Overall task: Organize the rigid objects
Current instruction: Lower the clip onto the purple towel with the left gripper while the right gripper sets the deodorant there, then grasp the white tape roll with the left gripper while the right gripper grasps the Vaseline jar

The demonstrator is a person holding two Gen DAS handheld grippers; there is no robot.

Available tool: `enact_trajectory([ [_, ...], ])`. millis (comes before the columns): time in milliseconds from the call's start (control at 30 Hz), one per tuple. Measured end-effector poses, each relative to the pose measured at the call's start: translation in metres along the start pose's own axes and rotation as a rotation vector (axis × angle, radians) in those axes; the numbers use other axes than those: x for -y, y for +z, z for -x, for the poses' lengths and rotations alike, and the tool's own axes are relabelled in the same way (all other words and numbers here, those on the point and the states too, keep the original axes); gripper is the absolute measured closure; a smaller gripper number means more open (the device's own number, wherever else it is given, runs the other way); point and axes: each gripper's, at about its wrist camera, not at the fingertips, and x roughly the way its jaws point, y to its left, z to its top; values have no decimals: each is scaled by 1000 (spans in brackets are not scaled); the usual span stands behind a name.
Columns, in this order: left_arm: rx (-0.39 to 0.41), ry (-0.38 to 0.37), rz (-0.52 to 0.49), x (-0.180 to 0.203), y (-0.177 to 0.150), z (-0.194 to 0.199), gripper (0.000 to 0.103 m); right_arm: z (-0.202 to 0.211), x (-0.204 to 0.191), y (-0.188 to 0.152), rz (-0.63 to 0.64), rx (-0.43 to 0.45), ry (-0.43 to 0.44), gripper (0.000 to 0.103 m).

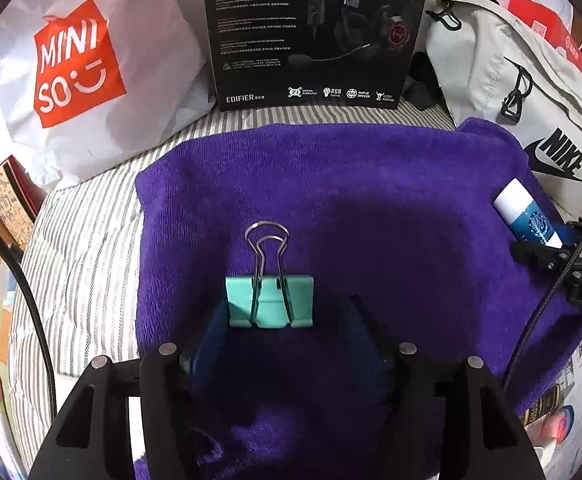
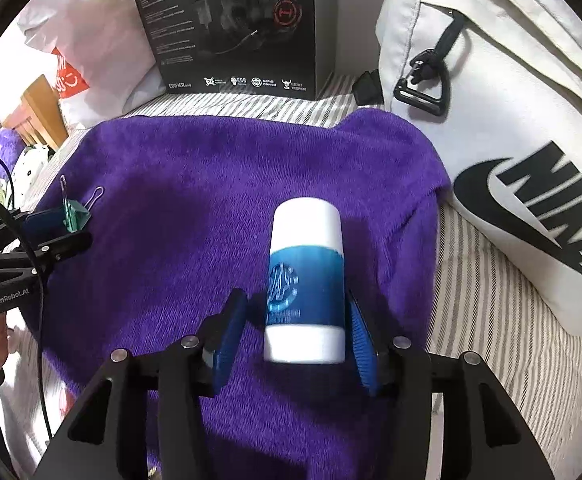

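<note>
left tool (image 1: 287,320): fingers set apart, teal binder clip (image 1: 270,300) seen against the left finger, grip cannot be told | right tool (image 2: 291,332): fingers apart around the white-and-blue tube (image 2: 305,280), right pad touching | both above purple towel (image 1: 371,184) on striped bed (image 1: 79,248)

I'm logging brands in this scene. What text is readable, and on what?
"MINI SO": white shopping bag
"EDIFIER": black headset box; its paragraphs and badge captions are too small
"NIKE": white bag
"GenRobot.AI": left gripper body
"DAS", cut off: right gripper body
Blue-and-white tube: emblem text blurred
</note>
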Motion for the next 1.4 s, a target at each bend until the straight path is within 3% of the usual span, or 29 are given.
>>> enact_trajectory([
  [267,10,-68,79,-3,-15,31,45,37,7,-28,-71,28,6,53],
  [433,49,-26,37,3,-28,69,45,68,7,-57,-97,45,21,53],
  [567,67,-28,58,-6,-50,99,45,97,4,-82,-104,74,-16,51],
  [733,63,16,67,-14,-77,121,45,115,-1,-107,-134,82,-1,51],
  [833,71,3,94,-23,-93,129,44,121,-10,-117,-136,79,0,51],
  [1100,22,22,190,-35,-140,116,43,137,-37,-142,-168,96,62,51],
  [1400,12,47,249,-39,-157,95,43,145,-44,-163,-164,90,63,50],
])
